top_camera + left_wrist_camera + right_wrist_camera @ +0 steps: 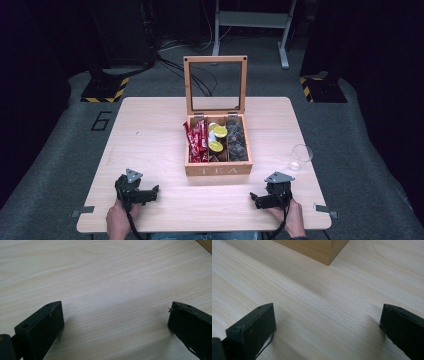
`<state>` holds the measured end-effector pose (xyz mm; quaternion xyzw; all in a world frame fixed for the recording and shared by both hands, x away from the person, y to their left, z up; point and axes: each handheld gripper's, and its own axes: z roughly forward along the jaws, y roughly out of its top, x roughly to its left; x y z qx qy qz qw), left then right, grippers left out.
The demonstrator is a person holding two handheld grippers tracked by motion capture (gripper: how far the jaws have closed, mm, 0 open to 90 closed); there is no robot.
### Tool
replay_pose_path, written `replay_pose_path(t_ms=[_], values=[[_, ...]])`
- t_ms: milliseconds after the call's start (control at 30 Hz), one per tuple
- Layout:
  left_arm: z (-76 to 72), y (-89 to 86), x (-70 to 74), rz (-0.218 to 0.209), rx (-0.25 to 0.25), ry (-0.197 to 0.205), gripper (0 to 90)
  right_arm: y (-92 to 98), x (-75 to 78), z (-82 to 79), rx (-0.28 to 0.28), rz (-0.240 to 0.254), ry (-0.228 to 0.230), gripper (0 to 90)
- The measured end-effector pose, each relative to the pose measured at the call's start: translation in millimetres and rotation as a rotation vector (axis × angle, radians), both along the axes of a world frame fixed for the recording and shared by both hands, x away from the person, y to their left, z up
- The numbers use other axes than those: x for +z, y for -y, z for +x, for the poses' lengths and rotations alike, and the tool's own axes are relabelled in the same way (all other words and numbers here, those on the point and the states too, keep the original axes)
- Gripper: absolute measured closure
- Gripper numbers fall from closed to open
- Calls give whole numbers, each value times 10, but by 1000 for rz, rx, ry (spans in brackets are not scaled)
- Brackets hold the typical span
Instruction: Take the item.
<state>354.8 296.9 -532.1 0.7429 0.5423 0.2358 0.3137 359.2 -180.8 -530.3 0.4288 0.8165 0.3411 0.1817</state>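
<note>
- A square, pale wooden table (150,150) with fine straight grain stands on grey carpet.
- At its middle sits a wooden tea box (218,169), boxy with "TEA" on its front wall. Its framed, clear-paned lid (215,85) stands upright at the back.
- The box has three compartments: red glossy packets (197,141) on the left, round capsules with yellow-green tops (218,138) in the middle, dark pouches (236,140) on the right.
- A clear plastic cup (301,156) stands upright near the table's right edge, well apart from the box.
- The left gripper (152,191), black and blocky, rests low at the front left of the table, held by a hand (118,220) and pointing inward. Its flat matt jaws are spread wide with bare wood between them.
- The right gripper (254,198) mirrors it at the front right, held by the other hand (295,222). Its jaws are likewise wide apart and hold nothing; a corner of the box lies ahead of them.
</note>
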Motion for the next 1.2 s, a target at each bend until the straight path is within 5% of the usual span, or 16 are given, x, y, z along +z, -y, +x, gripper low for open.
replay_pose_path(t_ms=[467,700,1200], values=[[105,-13,2,-3,-2,-5,0,2,12,21,14,-7,-16,0],[248,-53,4,1,-66,-4,0,6,12,25,17,-11,-11,0],[255,-42,5,-3,-60,-6,0,-13,72,39,18,1,-66,0]])
